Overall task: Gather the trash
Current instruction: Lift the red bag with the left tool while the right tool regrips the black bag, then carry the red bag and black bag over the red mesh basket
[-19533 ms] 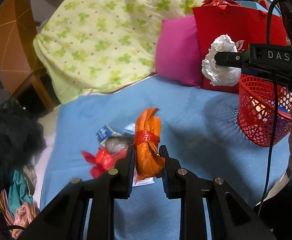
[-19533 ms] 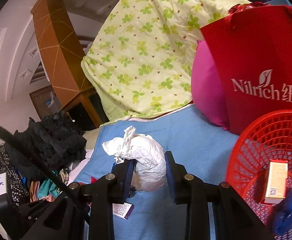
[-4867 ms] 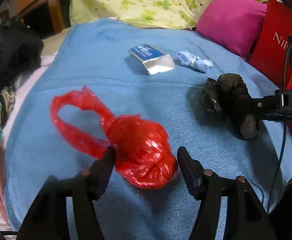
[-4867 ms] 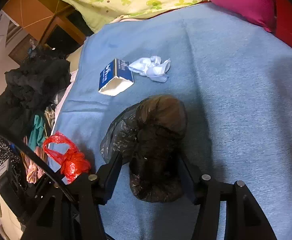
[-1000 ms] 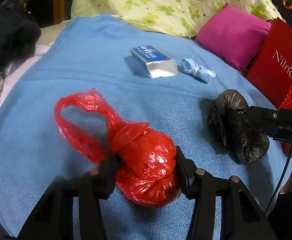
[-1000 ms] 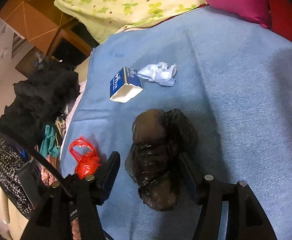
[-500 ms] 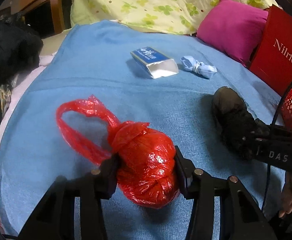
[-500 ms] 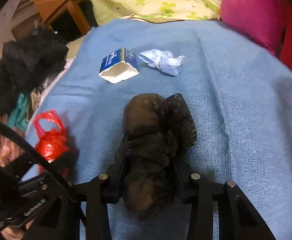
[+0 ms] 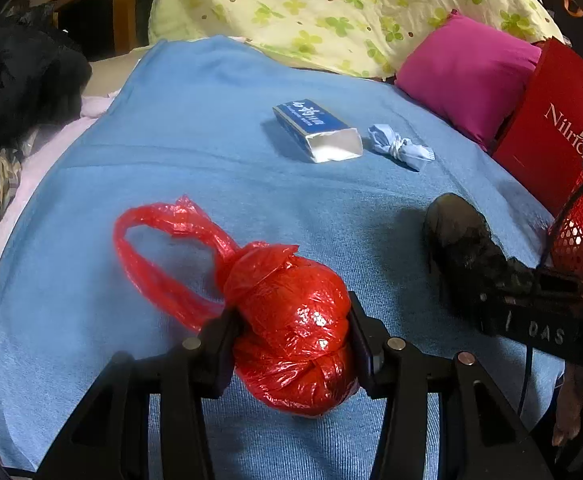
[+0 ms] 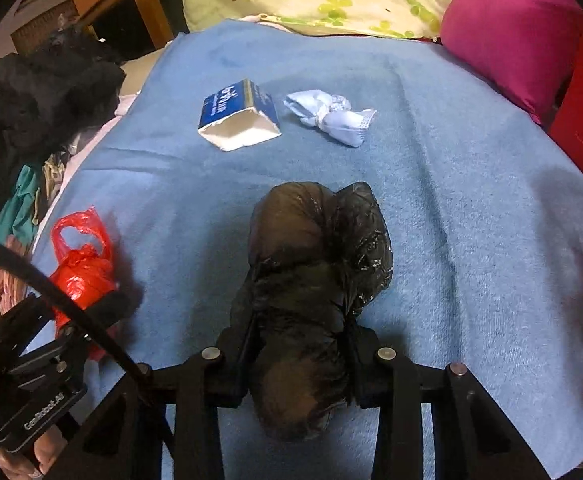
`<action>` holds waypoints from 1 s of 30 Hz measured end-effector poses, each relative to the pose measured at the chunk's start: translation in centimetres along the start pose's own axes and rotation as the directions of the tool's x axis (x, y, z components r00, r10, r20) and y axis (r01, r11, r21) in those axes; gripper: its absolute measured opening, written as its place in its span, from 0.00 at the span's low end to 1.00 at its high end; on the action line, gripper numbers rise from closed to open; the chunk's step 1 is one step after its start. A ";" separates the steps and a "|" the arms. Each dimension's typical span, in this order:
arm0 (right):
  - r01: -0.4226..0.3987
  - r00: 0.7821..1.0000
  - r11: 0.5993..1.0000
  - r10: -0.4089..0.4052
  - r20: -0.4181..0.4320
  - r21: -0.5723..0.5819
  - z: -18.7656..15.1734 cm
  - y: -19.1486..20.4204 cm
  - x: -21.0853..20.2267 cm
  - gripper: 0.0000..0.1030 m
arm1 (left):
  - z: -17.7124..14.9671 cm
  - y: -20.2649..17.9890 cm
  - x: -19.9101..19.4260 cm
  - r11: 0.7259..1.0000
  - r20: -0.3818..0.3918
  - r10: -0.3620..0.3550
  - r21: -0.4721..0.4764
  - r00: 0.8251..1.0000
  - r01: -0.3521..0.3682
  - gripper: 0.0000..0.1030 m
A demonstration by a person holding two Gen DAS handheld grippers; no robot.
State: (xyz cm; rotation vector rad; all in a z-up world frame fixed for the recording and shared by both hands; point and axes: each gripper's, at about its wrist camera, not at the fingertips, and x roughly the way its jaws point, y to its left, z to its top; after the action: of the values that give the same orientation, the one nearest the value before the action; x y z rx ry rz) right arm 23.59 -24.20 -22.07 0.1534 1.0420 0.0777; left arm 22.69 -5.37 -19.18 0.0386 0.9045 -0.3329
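A knotted red plastic bag (image 9: pixel 295 332) lies on the blue blanket (image 9: pixel 211 128), and my left gripper (image 9: pixel 293 330) is shut on its round body. The bag's looped handle trails off to the left. My right gripper (image 10: pixel 299 344) has a crumpled black plastic bag (image 10: pixel 315 264) between its fingers; its jaws are closing, with the pads pressed into both sides of the bag. That black bag (image 9: pixel 467 256) and the right gripper (image 9: pixel 531 320) also show at the right of the left wrist view. The red bag (image 10: pixel 81 268) appears at the left of the right wrist view.
Farther back on the blanket lie a blue and white carton (image 9: pixel 317 130) and a small knotted pale blue bundle (image 9: pixel 401 150). A red mesh basket (image 9: pixel 573 236) and a red paper bag (image 9: pixel 551 128) stand at the right, next to a pink pillow (image 9: pixel 463 80). Dark clothes (image 10: pixel 39 96) pile at the left.
The right gripper has swung round and its fingers have closed in onto the black bag. The left gripper keeps its hold on the red bag and has barely moved.
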 end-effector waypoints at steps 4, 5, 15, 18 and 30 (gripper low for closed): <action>-0.031 0.999 0.999 0.031 -0.007 -0.010 -0.7 0.4 -0.5 0.38 | 0.0 0.0 -0.2 1.000 0.014 0.006 0.005 1.000 -0.006 0.49; -0.042 0.999 0.999 0.042 -0.005 -0.008 -0.9 0.3 -0.7 0.38 | 0.0 0.0 -0.3 1.000 0.019 0.008 0.006 1.000 -0.008 0.49; -0.102 0.993 0.994 0.099 0.065 0.043 -3.3 -3.0 -3.7 0.38 | -0.5 -0.9 -1.0 0.996 0.072 0.059 0.067 0.996 -0.064 0.49; -0.126 0.989 0.988 0.118 0.085 0.093 -3.4 -4.3 -4.2 0.38 | -0.8 -1.4 -1.5 0.992 0.099 0.076 0.091 0.992 -0.086 0.49; -0.146 0.970 0.988 0.133 0.201 0.051 -3.8 -6.6 -8.0 0.38 | -1.4 -3.8 -4.7 0.991 0.127 0.073 0.101 0.989 -0.086 0.49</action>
State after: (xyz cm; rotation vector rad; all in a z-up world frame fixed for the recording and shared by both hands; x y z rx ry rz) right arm 16.23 -31.45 -18.20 0.2883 0.8349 0.1528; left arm 17.80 -7.43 -16.03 0.1504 0.7606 -0.3049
